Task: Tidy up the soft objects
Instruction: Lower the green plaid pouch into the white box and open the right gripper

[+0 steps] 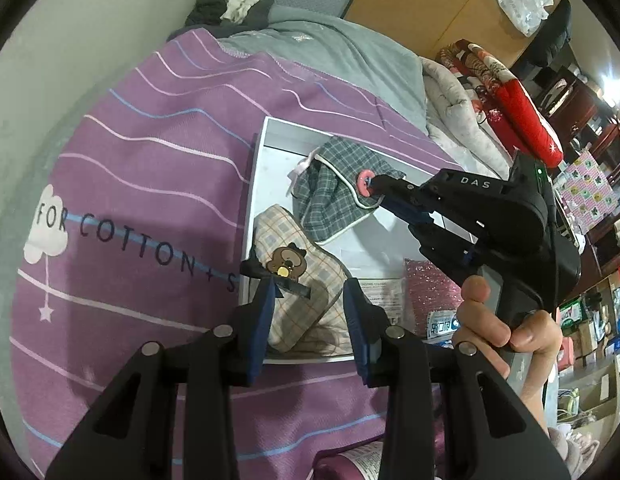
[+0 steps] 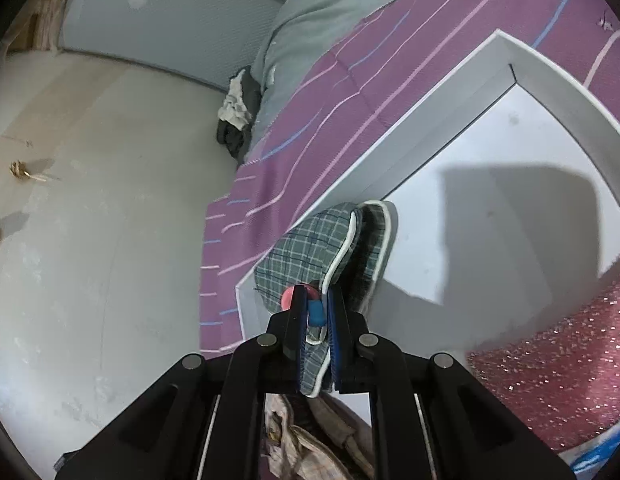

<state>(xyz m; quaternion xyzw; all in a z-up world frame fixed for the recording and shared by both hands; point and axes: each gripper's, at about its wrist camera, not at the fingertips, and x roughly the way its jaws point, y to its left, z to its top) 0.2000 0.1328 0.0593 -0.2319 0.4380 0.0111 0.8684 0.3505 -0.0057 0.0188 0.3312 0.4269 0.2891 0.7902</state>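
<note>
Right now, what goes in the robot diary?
right gripper: shut on green plaid pouch | left gripper: around beige bear pouch | white box

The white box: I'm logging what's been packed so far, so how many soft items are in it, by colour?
Inside the white box:
Grey-green plaid slipper: 1, shut in the right gripper jaws
Beige plaid slipper with bear patch: 1, between the left gripper jaws
Pink sparkly pack: 1
Total: 3
</note>
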